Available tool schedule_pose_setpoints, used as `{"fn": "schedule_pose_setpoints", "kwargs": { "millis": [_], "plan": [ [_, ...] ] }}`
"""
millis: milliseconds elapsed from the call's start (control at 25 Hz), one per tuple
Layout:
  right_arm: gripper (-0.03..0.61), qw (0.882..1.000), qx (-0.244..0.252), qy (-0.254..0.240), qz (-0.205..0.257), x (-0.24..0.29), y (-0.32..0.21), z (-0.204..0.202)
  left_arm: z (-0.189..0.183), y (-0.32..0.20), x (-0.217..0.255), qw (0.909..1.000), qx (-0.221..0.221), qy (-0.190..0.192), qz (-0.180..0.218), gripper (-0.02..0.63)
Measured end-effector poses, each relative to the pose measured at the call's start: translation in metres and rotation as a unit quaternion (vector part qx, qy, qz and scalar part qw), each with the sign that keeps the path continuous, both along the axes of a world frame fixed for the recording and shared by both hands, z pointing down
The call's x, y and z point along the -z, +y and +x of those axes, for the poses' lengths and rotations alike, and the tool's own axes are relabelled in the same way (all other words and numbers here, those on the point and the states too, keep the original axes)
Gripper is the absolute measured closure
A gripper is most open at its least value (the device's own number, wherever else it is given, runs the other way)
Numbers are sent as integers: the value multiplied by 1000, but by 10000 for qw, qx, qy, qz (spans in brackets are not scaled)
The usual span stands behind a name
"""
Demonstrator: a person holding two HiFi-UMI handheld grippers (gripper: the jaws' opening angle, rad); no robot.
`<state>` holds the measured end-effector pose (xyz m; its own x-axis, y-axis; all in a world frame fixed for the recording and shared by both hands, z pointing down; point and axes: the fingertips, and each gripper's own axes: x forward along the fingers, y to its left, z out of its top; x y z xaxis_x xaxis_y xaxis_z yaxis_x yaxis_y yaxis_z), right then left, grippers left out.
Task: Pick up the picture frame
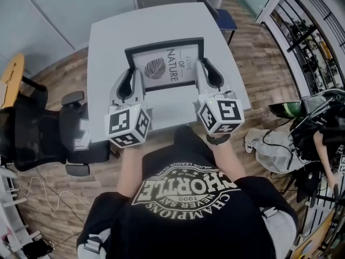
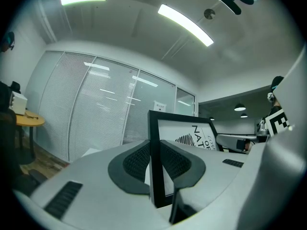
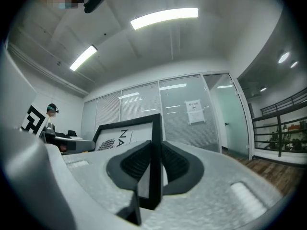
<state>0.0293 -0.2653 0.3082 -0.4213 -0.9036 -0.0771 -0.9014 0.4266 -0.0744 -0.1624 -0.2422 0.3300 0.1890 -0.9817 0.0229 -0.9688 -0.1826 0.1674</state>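
Landmark: white table (image 1: pixel 108 42).

- Picture frame (image 1: pixel 164 63): black, with a leaf print and "LOVE OF NATURE" lettering. Over the middle of the table, printed face towards the head view. Cannot tell whether its lower edge is clear of the table top.
- Left gripper (image 1: pixel 132 73): over the table's near left part. Jaws closed on the frame's left side bar; the left gripper view shows both dark pads (image 2: pixel 139 159) pressed against the bar.
- Right gripper (image 1: pixel 204 66): over the table's near right part. Jaws clamped on the frame's right side bar, pads (image 3: pixel 172 162) tight against it on both sides.
- Black office chair (image 1: pixel 32 139): on the wood floor left of the table.
- Blue chair (image 1: pixel 223 18): at the table's far right corner.
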Motion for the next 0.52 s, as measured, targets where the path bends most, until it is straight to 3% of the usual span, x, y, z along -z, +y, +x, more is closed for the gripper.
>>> {"fn": "schedule_pose_setpoints", "kwargs": {
  "millis": [520],
  "plan": [
    [512,9993,33,239,-270,-33,-32,-6,-4,-28,-36,9993,56,91,-369,543]
  ]
}}
